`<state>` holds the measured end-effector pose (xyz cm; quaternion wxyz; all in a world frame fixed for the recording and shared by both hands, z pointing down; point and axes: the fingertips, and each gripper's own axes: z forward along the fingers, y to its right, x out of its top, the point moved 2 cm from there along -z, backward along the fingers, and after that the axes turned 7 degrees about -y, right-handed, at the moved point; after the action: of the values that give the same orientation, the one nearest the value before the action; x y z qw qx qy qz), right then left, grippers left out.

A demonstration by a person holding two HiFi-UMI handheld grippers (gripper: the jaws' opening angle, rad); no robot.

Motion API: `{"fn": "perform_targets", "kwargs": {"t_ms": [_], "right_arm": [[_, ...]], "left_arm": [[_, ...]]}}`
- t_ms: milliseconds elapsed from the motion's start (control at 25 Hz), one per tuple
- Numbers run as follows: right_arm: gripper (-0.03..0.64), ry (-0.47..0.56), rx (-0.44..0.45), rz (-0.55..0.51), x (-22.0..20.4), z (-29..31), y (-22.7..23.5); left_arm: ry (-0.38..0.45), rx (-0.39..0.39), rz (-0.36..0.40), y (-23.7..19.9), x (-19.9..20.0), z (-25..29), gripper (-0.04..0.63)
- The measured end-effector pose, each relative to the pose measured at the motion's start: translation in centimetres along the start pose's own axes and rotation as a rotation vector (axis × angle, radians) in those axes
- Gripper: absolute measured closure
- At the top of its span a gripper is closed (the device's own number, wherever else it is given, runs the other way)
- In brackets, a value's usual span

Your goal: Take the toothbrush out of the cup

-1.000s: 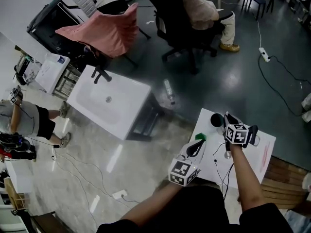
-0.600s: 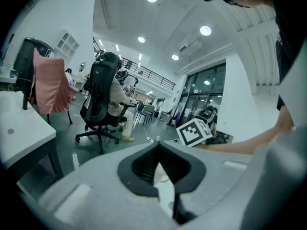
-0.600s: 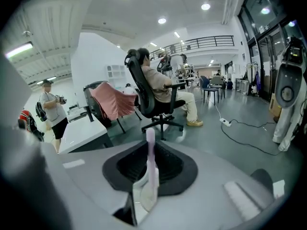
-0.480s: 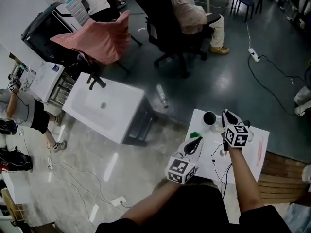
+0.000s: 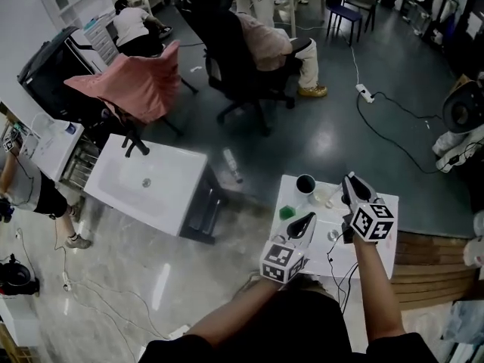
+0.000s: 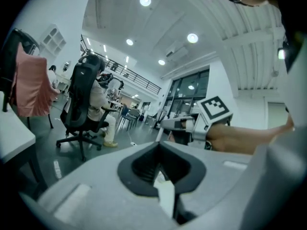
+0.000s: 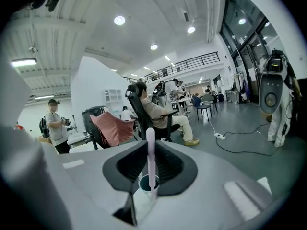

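Two grippers work over the small white table (image 5: 291,195), both nearer to us than the dark round cup (image 5: 305,184) that stands on it. The right gripper (image 5: 350,184) sits just right of the cup and above it, nose tipped slightly down. Its jaws have just been closing a little. They are clenched on the slim, pale pink plastic toothbrush (image 7: 150,147), which stands upright between the pads.

Holding the handle upright makes sense to us: a straight pull upward clears the rim without tipping the cup. Through the jaws we see the cup's open mouth below and behind the handle's lower end. From that we judge the brush out of the cup, or very nearly. Its bristle end we cannot make out.

The left gripper (image 5: 306,219) hovers on our side of the cup, pointing level, jaws together on nothing. We read it as parked out of the way, yet close enough to steady the cup if needed.

A small green object (image 5: 286,212) lies on the table just on our side of the cup, touched by neither gripper. The cup stands upright.
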<state>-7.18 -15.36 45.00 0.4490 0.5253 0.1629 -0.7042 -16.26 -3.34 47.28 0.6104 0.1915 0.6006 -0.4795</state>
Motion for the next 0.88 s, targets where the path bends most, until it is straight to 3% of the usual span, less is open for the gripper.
{"fn": "perform_targets", "kwargs": {"t_ms": [520,880], "right_arm": [[0.568,0.0,-0.26,0.069,-6.5,-13.8,9.3],[0.568,-0.053,-0.429,0.21,-12.8,-22.4,18.5]], "left_arm": [[-0.081,-0.274,0.065,11.5,-3.0,5.9,0.594],[-0.169,-0.429,0.096,20.0,-5.9,10.7,0.594]]}}
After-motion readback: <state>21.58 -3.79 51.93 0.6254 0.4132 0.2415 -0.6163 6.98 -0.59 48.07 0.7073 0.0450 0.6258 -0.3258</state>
